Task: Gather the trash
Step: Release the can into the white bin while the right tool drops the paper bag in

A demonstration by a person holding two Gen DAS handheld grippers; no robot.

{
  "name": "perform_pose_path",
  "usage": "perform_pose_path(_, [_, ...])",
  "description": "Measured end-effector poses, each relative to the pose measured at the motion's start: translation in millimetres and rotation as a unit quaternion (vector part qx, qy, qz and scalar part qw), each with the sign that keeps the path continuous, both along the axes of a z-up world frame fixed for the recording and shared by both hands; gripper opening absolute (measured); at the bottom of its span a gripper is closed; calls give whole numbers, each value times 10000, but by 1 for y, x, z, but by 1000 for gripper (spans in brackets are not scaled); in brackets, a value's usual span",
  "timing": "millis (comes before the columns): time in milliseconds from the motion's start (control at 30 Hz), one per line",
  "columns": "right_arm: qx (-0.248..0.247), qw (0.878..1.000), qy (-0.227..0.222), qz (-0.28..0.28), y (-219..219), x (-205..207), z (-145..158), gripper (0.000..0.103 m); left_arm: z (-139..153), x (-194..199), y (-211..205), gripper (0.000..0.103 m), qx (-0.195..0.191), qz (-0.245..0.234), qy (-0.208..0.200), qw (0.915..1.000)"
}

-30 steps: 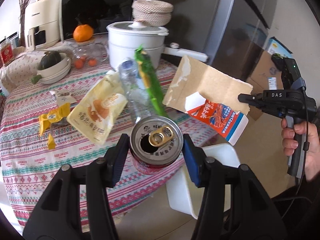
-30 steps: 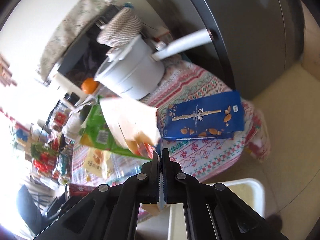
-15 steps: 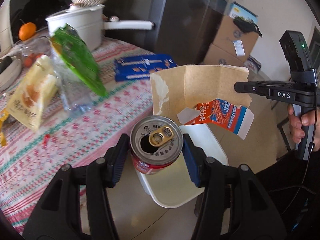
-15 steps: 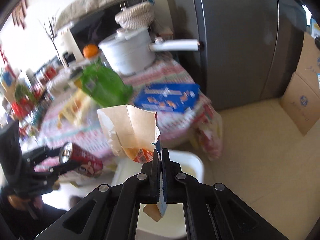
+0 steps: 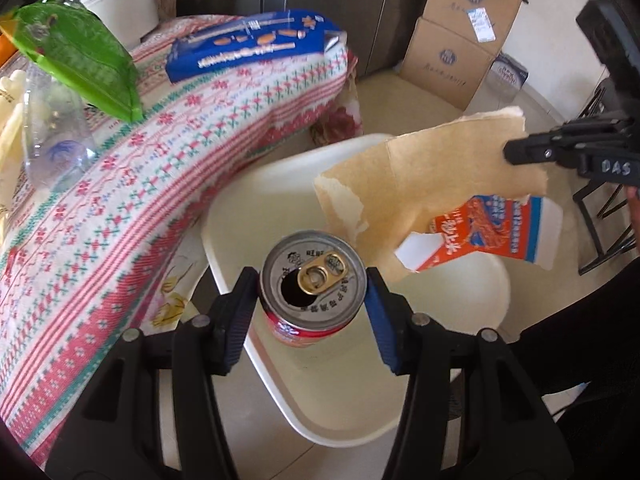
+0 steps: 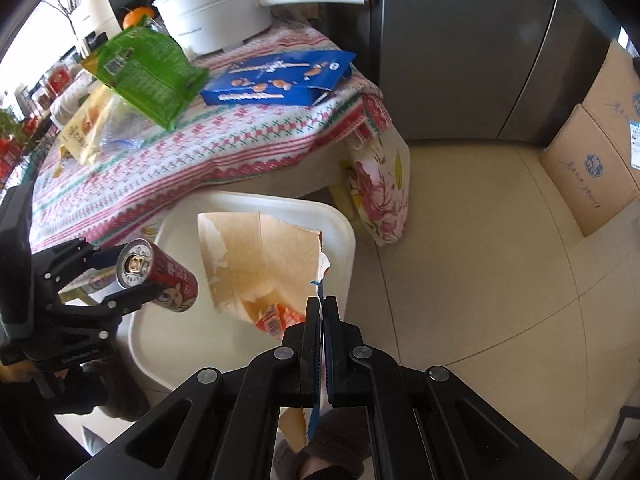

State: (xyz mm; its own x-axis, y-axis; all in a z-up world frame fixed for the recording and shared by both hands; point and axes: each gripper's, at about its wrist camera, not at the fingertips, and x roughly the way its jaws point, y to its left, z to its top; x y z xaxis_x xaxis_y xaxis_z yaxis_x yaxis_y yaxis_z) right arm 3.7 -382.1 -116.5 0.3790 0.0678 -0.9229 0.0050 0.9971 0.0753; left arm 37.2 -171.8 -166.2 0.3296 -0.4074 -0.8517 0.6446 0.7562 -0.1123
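My left gripper (image 5: 312, 292) is shut on a red drink can (image 5: 314, 286) with an open pull tab, held above the white trash bin (image 5: 248, 200). My right gripper (image 6: 322, 306) is shut on a torn cardboard carton (image 6: 260, 256), brown inside with an orange and white printed flap, held over the same bin (image 6: 344, 232). The carton (image 5: 424, 184) hangs just right of the can in the left wrist view, with the right gripper (image 5: 516, 152) clamped on its edge. The can (image 6: 160, 274) and left gripper (image 6: 132, 276) show in the right wrist view.
A table with a patterned cloth (image 5: 120, 168) stands beside the bin, holding a green bag (image 5: 80, 56), a blue box (image 5: 248, 44), a clear bottle (image 5: 52, 140) and a white pot (image 6: 216, 4). Cardboard boxes (image 5: 460, 40) and a grey fridge (image 6: 460, 40) stand behind.
Both grippers have swung away from the table and lowered over the white bin, carrying the can and the carton. The bin now fills the middle of both views.
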Motion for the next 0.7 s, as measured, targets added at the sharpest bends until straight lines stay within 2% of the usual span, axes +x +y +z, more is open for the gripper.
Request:
perform_pose_path(133, [9, 9999, 118, 22, 3, 4, -8, 2, -5, 3, -4, 55, 173, 8, -42, 9998])
perform_pose_path(333, [91, 9996, 263, 48, 7, 15, -14, 2, 11, 10, 7, 57, -62, 151, -73, 9998])
perform_pose_path(467, [316, 9978, 578, 97, 15, 37, -35, 3, 14, 14, 13, 57, -53, 209, -109, 9997])
perform_pose_path(567, [461, 9955, 814, 170, 25, 52, -48, 8, 17, 15, 21, 57, -45, 343, -89, 9994])
perform_pose_path(600, [473, 9951, 850, 187, 28, 54, -50, 15, 18, 17, 25, 58, -49, 379, -86, 9992])
perform_pose_path(633, [484, 9949, 865, 181, 30, 56, -49, 29, 21, 17, 28, 60, -50, 421, -92, 9991])
perform_pose_path(667, [494, 9949, 867, 154, 31, 57, -48, 38, 24, 18, 31, 62, -49, 459, -101, 9989])
perform_pose_path(700, [489, 9953, 834, 101, 32, 58, -47, 56, 27, 18, 35, 65, -55, 511, -119, 9986])
